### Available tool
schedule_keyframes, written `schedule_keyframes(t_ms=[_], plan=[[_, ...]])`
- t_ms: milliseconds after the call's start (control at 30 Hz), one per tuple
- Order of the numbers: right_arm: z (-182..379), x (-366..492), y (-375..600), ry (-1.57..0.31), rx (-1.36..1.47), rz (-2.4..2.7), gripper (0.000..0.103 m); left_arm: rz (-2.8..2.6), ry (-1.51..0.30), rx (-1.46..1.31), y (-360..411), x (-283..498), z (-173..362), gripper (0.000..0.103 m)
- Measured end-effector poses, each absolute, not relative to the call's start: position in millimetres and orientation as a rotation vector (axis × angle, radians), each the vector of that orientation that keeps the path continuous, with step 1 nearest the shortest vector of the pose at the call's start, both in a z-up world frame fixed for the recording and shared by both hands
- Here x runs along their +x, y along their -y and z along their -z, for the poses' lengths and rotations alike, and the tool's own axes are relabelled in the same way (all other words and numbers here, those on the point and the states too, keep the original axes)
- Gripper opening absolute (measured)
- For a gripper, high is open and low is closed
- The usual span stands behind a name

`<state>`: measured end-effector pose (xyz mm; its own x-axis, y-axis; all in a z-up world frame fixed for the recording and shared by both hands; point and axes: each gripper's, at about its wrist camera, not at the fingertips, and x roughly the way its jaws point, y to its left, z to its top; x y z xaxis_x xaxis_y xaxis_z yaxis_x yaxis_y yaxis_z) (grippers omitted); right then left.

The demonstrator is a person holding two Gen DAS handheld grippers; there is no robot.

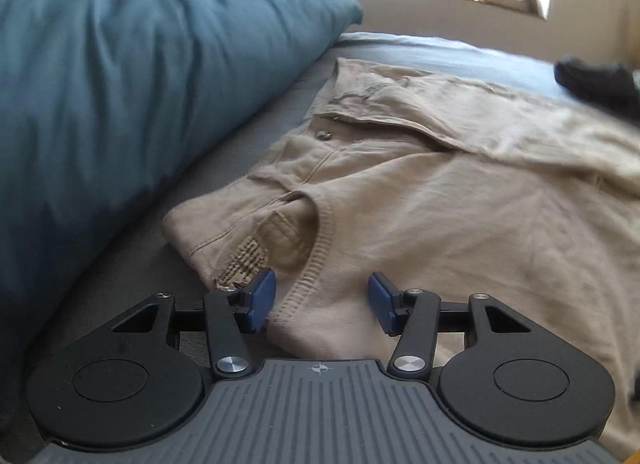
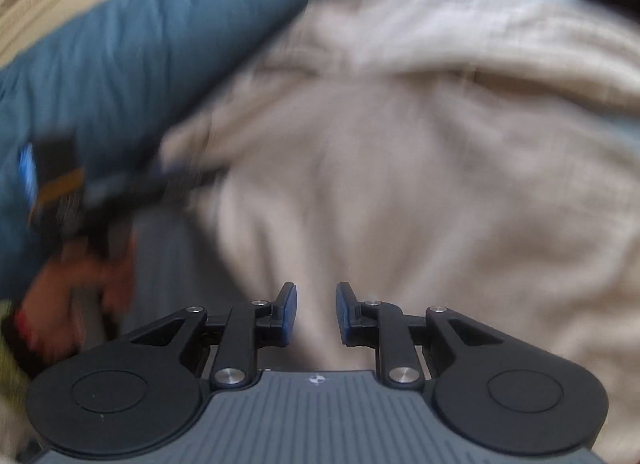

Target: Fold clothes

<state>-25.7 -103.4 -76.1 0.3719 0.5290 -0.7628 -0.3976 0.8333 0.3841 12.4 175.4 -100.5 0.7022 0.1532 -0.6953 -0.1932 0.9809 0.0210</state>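
Both wrist cameras look steeply down, close over the beige garment [image 1: 420,200], sharing the blue pillow [image 2: 132,56]

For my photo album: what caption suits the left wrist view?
Open left gripper over a beige garment on a grey bed, beside a blue pillow.

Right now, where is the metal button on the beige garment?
In the left wrist view the metal button sits upper centre on the beige trousers, near their waistband, just right of the blue pillow and well beyond the left claw.
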Motion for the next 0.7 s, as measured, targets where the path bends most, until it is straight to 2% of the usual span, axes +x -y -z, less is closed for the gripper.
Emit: schedule_keyframes(t_ms=[67, 133, 300, 467, 533, 600, 700], plan=[[80, -8, 100, -0.997, 0.178, -0.571, 0.022, -0.192, -0.761, -0.059, -178, 13, 100, 0.052], [99, 0, 96, -1.047, 0.184, -0.54, 0.022, -0.189, -0.761, -0.074, -180, 12, 100, 0.052], [110, -43, 86, -1.172, 0.213, -0.677, 0.022, -0.145, -0.728, -0.114, -186, 6, 88, 0.052], [80, -17, 103, -1.056, 0.292, -0.635, 0.022, -0.07, -0.669, -0.168, -192, 12, 74, 0.052], [87, 2, 105, -1.039, 0.301, -0.581, 0.022, -0.057, -0.663, -0.188, -190, 23, 72, 0.052], [107, 9, 104, -1.117, 0.319, -0.563, 0.022, -0.037, -0.671, -0.219, -189, 37, 75, 0.052], [119, -17, 101, -1.132, 0.319, -0.617, 0.022, -0.065, -0.69, -0.248, -193, 62, 81, 0.052]])
